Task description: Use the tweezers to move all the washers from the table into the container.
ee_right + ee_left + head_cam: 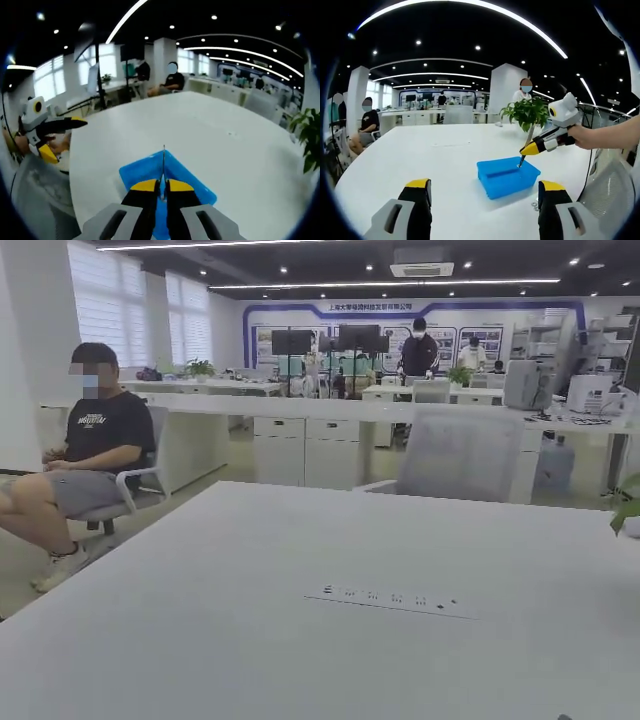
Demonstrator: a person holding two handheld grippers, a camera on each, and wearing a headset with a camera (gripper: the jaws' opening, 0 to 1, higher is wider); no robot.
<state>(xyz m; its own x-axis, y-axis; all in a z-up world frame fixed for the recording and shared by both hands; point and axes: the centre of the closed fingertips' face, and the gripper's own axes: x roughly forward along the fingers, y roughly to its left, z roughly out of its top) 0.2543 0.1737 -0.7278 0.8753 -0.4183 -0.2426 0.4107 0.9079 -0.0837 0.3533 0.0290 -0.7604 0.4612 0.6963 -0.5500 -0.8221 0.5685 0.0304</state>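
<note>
On the white table (pixel 420 155), in the left gripper view, the left gripper (pixel 485 186) hangs at 6 o'clock, its jaws spread wide with nothing between them. Just beyond it sits the blue container (pixel 506 186). The tweezers (pixel 521 160) point down into its 2 o'clock corner, pinched in the right gripper (pixel 530 148), whose jaws are closed tight on them. The tips are too small to show whether they carry anything. What look like small washers (pixel 535 204) lie on the table off the container's 5 o'clock corner, so I judge the job unfinished. I cannot make out what is already inside the container.
</note>
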